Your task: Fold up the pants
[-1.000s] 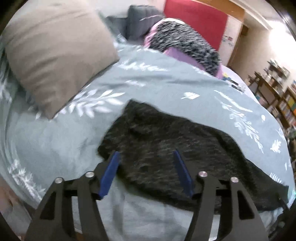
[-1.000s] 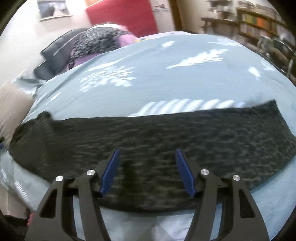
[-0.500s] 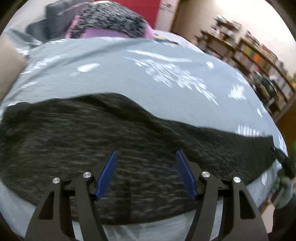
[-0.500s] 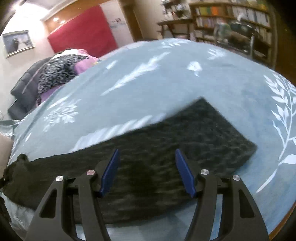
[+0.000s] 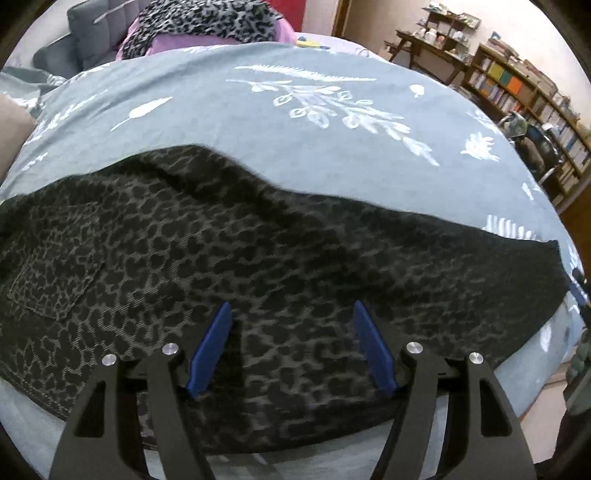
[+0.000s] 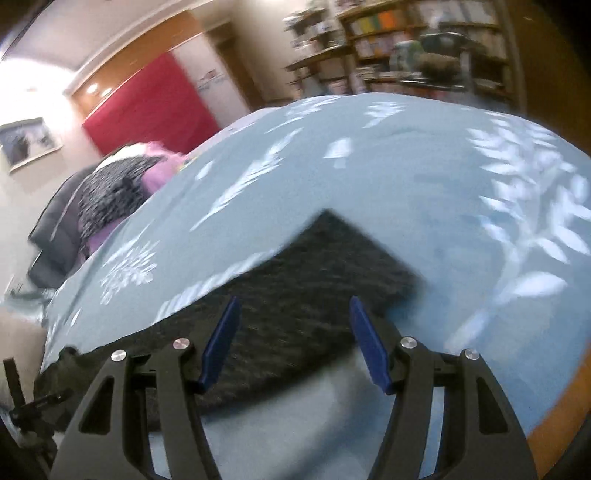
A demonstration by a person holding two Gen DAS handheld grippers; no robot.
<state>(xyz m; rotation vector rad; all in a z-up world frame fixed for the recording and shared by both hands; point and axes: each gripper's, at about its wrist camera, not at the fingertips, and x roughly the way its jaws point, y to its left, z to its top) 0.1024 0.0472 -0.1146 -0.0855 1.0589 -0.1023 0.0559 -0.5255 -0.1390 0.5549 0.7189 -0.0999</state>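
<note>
A wide bed under a grey-blue cover printed with white leaves and feathers (image 5: 229, 122) filled most of both views. Across its near part lay the dark grey leopard-print pants (image 5: 280, 258), spread flat in a long band from the left of the bed to the right, with a stitched patch pocket (image 5: 51, 269) showing at the left end and the leg tapering away toward the right edge. In the right wrist view, which was blurred, the same pants (image 6: 317, 280) ended in a squared hem corner on the cover, near the bed's right edge.

At the far end of the bed sat a heap of black-and-white spotted cloth over something pink-purple (image 5: 207, 22), beside a dark grey padded cushion (image 5: 88, 33). A wooden bookshelf packed with books (image 5: 524, 96) lined the far right wall, and a red panel (image 6: 147, 110) hung on the far wall.

The left gripper (image 5: 291, 314) pointed steeply down over the middle of the pants, its blue-padded jaws spread and widening, the cloth below them but not pinched. The right gripper (image 6: 293, 308) pointed less steeply down over the leg close to the hem, rolled so the room looked tilted, its blue jaws apart and gripping nothing.
</note>
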